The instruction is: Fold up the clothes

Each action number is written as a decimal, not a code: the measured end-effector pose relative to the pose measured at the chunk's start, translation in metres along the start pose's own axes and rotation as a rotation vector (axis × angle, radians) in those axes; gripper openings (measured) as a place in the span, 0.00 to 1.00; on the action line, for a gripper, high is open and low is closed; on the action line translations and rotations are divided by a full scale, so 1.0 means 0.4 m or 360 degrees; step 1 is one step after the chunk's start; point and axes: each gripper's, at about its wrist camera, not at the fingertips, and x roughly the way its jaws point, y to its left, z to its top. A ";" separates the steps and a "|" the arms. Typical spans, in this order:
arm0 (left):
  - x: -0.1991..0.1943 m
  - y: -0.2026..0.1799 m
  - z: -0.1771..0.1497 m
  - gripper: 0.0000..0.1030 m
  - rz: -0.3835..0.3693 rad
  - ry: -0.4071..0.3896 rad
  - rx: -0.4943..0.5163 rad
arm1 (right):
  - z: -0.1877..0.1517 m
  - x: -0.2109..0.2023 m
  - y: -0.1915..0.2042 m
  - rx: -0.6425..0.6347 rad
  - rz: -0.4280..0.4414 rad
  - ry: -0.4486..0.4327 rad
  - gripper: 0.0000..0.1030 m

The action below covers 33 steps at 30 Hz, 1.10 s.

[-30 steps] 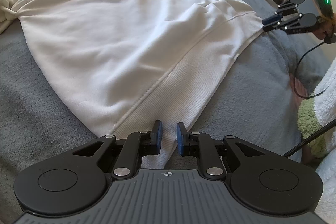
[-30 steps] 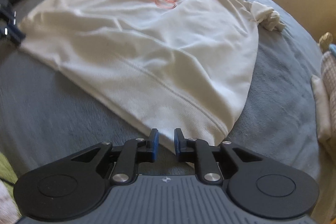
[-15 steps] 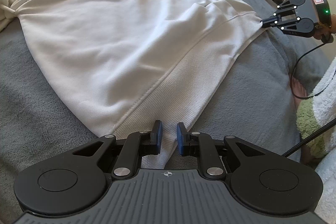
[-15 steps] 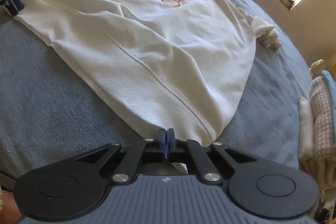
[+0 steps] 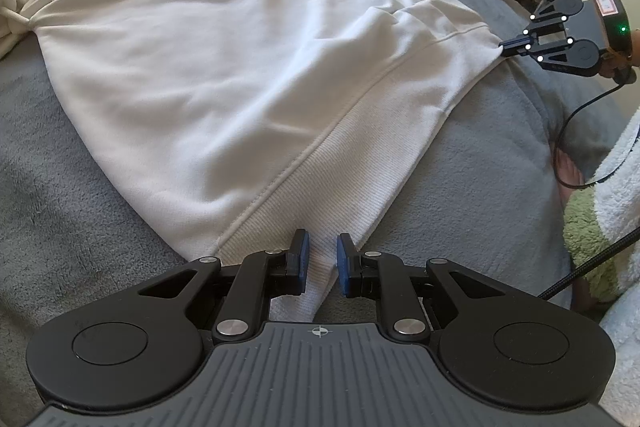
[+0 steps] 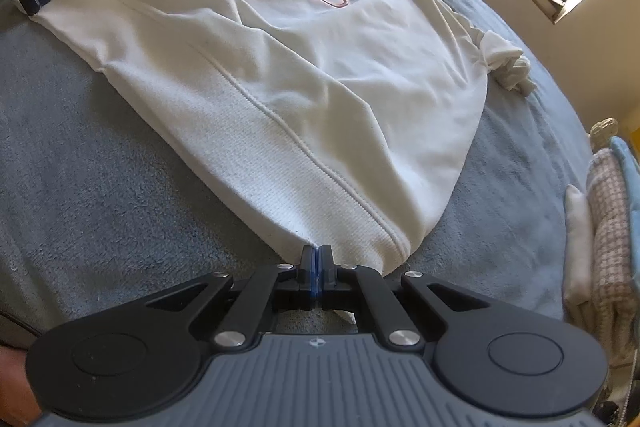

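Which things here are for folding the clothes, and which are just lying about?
For the job:
- white sweatshirt
- right claw, shut on the sweatshirt's hem corner
- left claw, pads apart around the other hem corner

Just lying about:
- folded checked cloth
- fluffy green and white fabric
- grey blanket underneath

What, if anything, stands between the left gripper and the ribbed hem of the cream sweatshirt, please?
Nothing visible does. The left gripper sits right at the hem corner of the sweatshirt, its jaws apart with the ribbed edge lying between them. The right gripper is already shut on the other hem corner.
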 end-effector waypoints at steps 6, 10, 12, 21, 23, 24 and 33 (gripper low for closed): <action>-0.001 -0.001 -0.002 0.16 0.0002 -0.0002 -0.0008 | -0.010 0.016 0.001 0.0024 0.0018 0.0020 0.00; -0.005 -0.001 -0.005 0.16 0.0006 -0.0005 -0.0028 | -0.016 0.013 -0.017 0.0153 0.0071 0.0020 0.03; -0.005 0.001 -0.007 0.16 0.0003 -0.0008 -0.0043 | -0.026 -0.006 -0.038 0.0247 0.0138 0.0014 0.06; -0.002 0.008 -0.005 0.16 -0.0013 -0.0006 -0.0072 | -0.063 -0.019 -0.172 0.0944 0.0349 -0.0152 0.06; -0.004 0.005 -0.005 0.16 -0.0005 -0.0009 -0.0076 | -0.082 0.019 -0.189 0.1071 0.0353 -0.0084 0.06; -0.008 0.003 -0.006 0.16 0.0004 -0.0007 -0.0082 | -0.096 0.038 -0.196 0.1139 0.0351 -0.0038 0.06; -0.049 -0.030 0.036 0.20 -0.0007 -0.0055 -0.0096 | -0.127 -0.045 -0.245 0.1504 0.0453 -0.0251 0.23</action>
